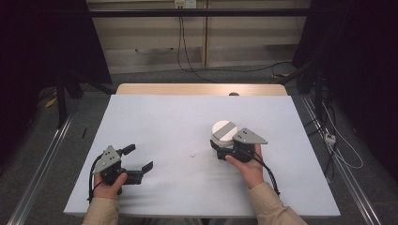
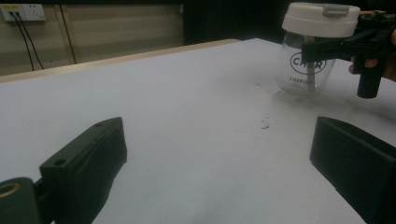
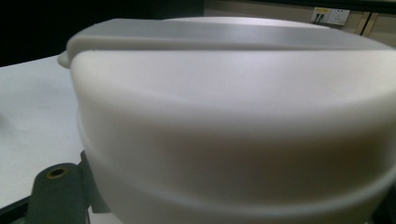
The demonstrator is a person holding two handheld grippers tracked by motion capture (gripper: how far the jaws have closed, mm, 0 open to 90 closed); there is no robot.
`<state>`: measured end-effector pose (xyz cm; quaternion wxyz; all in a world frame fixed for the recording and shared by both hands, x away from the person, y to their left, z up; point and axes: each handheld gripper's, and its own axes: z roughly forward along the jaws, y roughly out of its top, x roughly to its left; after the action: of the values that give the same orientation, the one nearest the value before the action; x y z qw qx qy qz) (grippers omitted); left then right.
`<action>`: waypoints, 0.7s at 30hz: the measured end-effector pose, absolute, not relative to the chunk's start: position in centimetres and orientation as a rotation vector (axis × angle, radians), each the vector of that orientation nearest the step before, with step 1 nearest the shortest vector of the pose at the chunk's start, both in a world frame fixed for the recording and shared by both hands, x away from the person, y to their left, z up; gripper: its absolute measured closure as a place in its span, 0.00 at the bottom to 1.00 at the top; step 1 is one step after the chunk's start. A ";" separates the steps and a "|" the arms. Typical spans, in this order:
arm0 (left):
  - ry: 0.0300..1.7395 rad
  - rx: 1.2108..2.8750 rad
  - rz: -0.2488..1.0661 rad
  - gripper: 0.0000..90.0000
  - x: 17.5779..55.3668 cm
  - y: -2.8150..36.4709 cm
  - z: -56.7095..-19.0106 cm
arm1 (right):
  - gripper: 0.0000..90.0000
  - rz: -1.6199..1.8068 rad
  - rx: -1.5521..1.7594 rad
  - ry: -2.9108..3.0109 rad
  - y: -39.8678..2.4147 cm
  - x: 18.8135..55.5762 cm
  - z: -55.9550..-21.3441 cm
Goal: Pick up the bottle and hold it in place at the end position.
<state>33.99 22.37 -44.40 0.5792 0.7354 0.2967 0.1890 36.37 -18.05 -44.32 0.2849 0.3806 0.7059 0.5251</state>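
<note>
A clear jar (image 1: 224, 130) with a white lid stands right of the middle of the white table top (image 1: 159, 117). My right gripper (image 1: 225, 141) is shut on the jar just under the lid, held by a hand from the near side. In the left gripper view the jar (image 2: 306, 70) carries dark lettering, and the right gripper (image 2: 327, 46) clamps its neck. The lid (image 3: 233, 116) sits very close in the right gripper view, with one finger (image 3: 56, 196) at lower left. My left gripper (image 1: 140, 157) rests open at the near left, its jaws (image 2: 219, 154) wide apart around nothing.
A few dark specks (image 1: 192, 154) mark the table between the grippers. A wooden strip (image 1: 202, 89) borders the far edge. Metal rails (image 1: 42, 164) run along the floor on both sides, cables (image 1: 342, 145) lie at right, and a wall socket (image 2: 23, 11) is behind.
</note>
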 end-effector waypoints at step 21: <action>0.698 1.716 0.436 0.04 34.0 22.4 -44.5 | 0.20 1.403 1.020 1.882 -16.5 38.4 -44.0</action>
<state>34.04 22.40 -44.46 0.5803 0.7343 0.2988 0.1867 38.38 -16.51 -43.98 0.2870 0.3818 0.7044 0.5250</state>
